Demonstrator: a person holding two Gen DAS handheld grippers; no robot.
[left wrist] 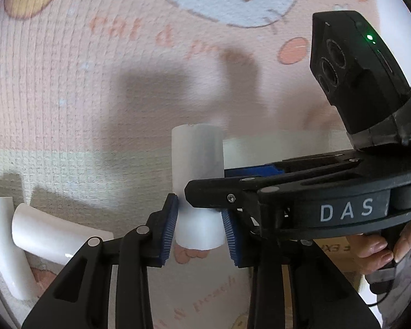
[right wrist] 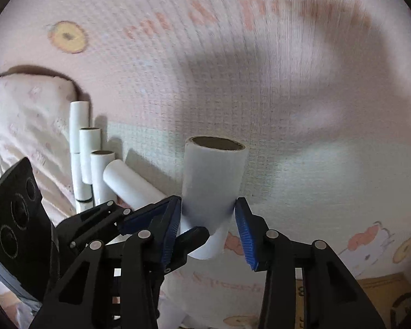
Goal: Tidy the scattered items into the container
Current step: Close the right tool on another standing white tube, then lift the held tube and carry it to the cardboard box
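In the left wrist view my left gripper [left wrist: 200,233] is shut on a white paper roll [left wrist: 197,159] that stands upright between its blue pads [left wrist: 168,230]. The right unit's black finger [left wrist: 219,194] crosses in front of that roll. In the right wrist view my right gripper [right wrist: 209,233] is shut on a white roll with a brown cardboard core [right wrist: 213,175], which its pads touch near the lower end. The left unit's fingertip [right wrist: 194,237] pokes in just below. A second white roll [left wrist: 276,148] shows sideways behind the right unit.
Several more white rolls [right wrist: 96,159] lie by a pale pink cushion [right wrist: 27,126] on the pink cartoon mat [right wrist: 260,82]; two of them [left wrist: 49,235] show at the lower left. A brown cardboard box [right wrist: 383,282] peeks in at the lower right. A hand [left wrist: 375,249] grips the right unit's handle.
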